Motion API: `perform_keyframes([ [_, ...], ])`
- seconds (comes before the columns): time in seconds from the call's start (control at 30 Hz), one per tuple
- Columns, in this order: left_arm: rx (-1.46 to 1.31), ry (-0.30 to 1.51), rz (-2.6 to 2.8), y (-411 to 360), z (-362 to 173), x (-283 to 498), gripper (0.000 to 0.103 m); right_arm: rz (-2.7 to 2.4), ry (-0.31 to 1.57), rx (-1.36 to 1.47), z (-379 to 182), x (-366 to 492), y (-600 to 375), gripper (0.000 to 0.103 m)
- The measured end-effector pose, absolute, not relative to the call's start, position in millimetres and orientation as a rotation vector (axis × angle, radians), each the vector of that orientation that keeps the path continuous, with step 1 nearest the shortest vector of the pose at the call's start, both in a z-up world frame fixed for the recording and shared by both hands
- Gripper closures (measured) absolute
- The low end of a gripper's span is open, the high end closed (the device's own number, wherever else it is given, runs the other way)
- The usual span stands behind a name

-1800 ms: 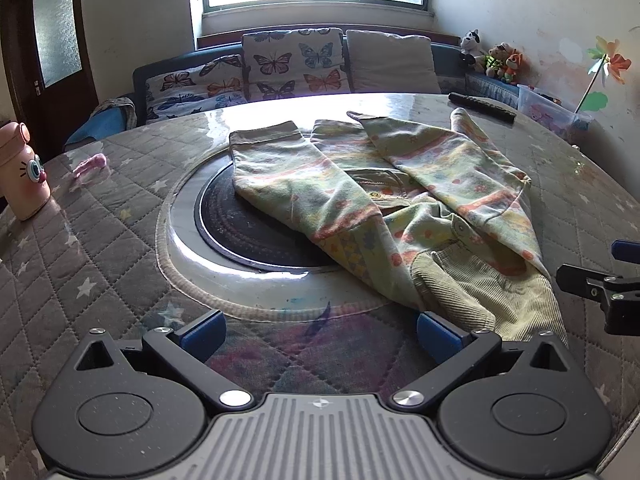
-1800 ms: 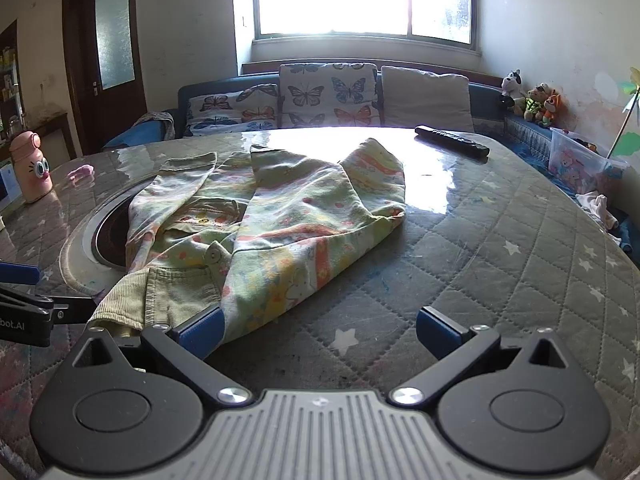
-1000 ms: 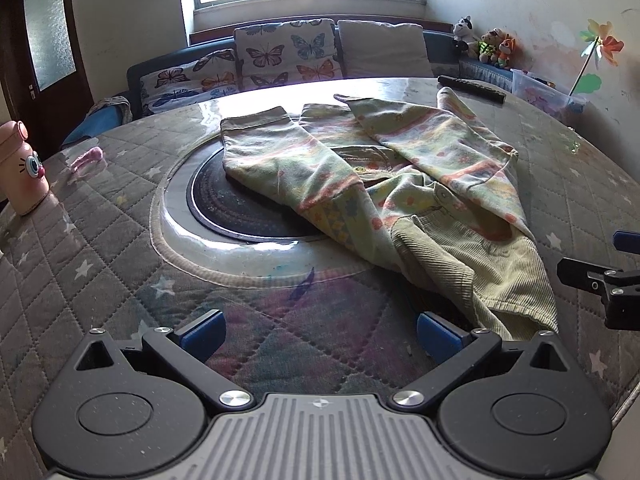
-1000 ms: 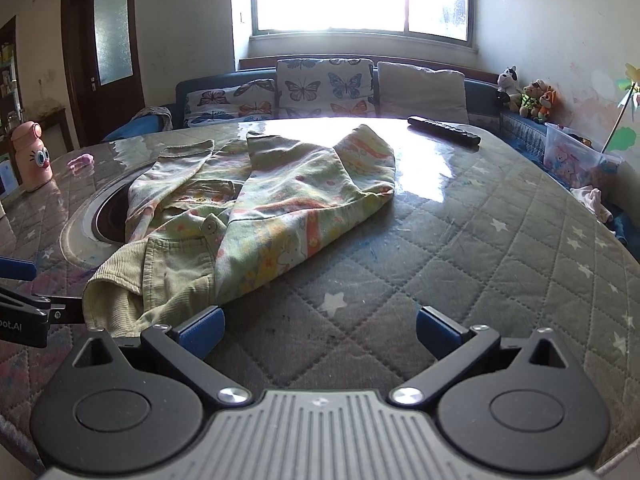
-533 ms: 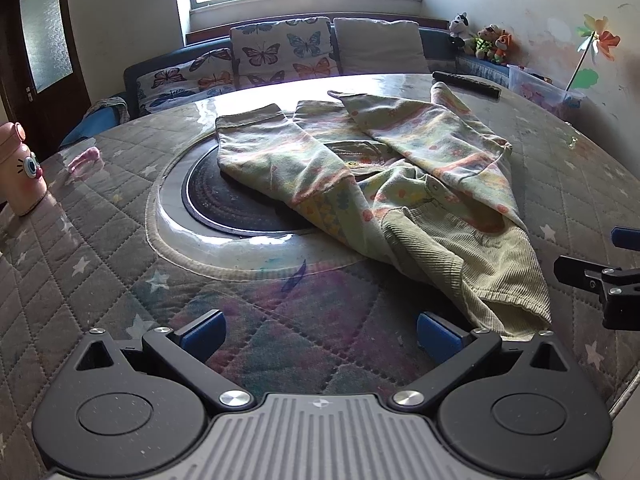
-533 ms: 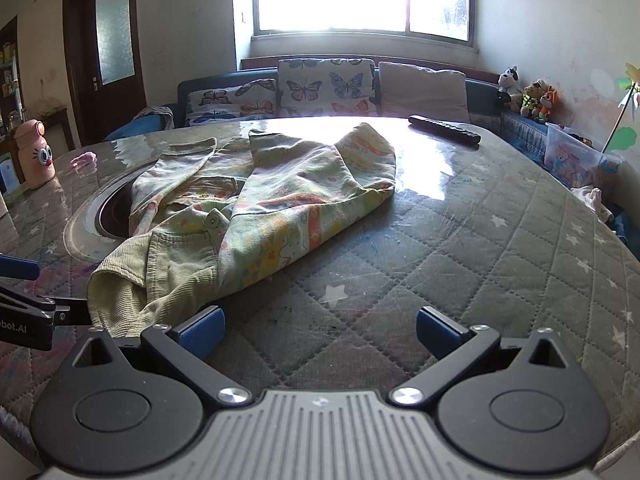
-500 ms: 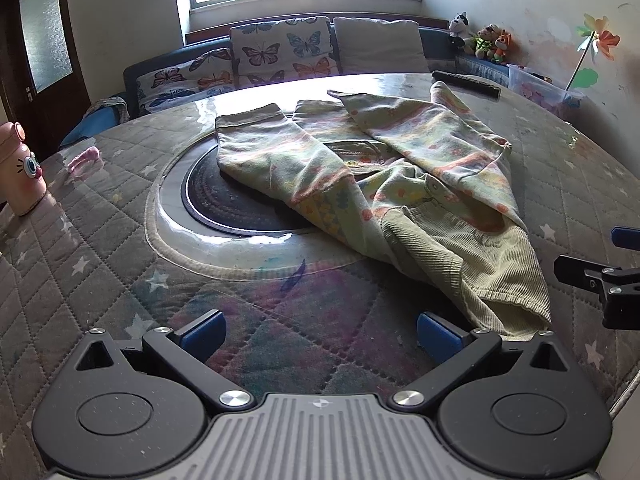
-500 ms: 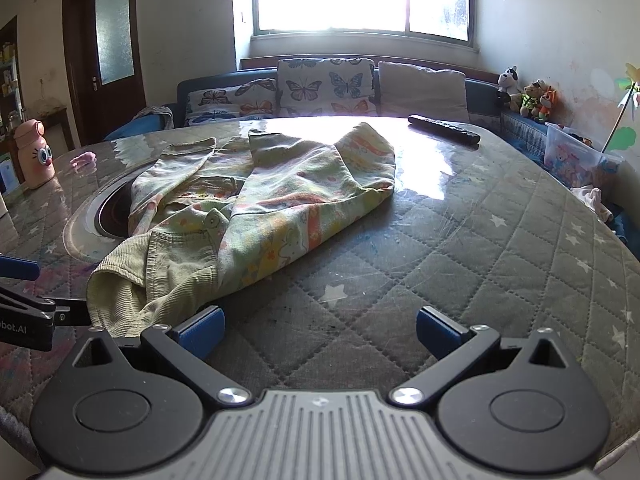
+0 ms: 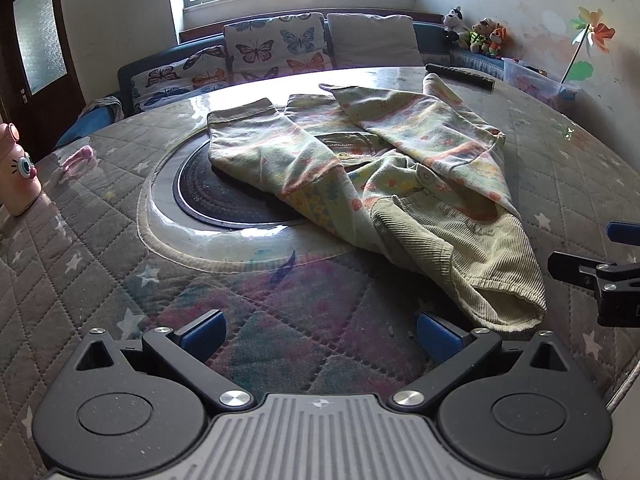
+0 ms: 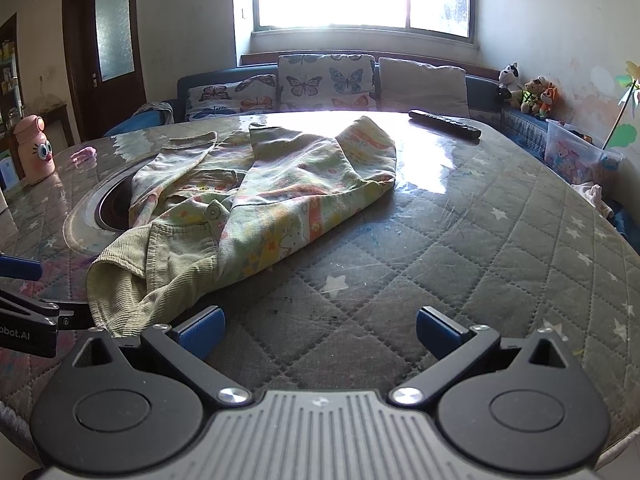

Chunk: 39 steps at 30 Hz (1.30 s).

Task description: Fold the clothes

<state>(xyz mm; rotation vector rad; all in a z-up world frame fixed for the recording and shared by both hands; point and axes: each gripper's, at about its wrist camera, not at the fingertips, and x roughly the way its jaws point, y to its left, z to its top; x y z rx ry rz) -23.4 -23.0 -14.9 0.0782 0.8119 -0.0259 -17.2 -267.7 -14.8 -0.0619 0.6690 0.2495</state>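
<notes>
The patterned jacket [image 9: 384,168] lies crumpled mid-frame on my quilted table [image 9: 80,264], its far folds hiding the lining. My left gripper [image 9: 320,330] and right gripper [image 10: 320,326] hover spread wide, empty; the right's far side is cut off at the left view's edge.

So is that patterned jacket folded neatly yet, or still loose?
Still loose. The jacket lies rumpled on the table, sleeves crossing unevenly and its corduroy hem bunched; both claws are open, off it.
</notes>
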Motion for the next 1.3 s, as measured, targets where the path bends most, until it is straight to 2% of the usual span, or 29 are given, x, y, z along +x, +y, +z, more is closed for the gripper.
perform_keyframes([
  [0.57, 0.087, 0.806, -0.031, -21.4, -13.4, -19.8, 0.0, 0.253, 0.665, -0.082, -11.2, -9.2, -264.4, 0.0],
  [0.97, 0.107, 0.74, -0.015, -9.8, 9.8, -2.9, 0.0, 0.263, 0.645, -0.116, 1.0, 15.7, -261.3, 0.0],
  [1.13, 0.11, 0.723, -0.011, -6.1, 17.3, 19.1, 0.0, 0.283, 0.635, -0.138, 9.5, 39.0, -254.4, 0.002],
  [1.3, 0.12, 0.714, -0.013, -5.3, 21.1, 46.3, 0.001, 0.3, 0.64, -0.137, 17.2, 68.2, -248.4, 0.009],
])
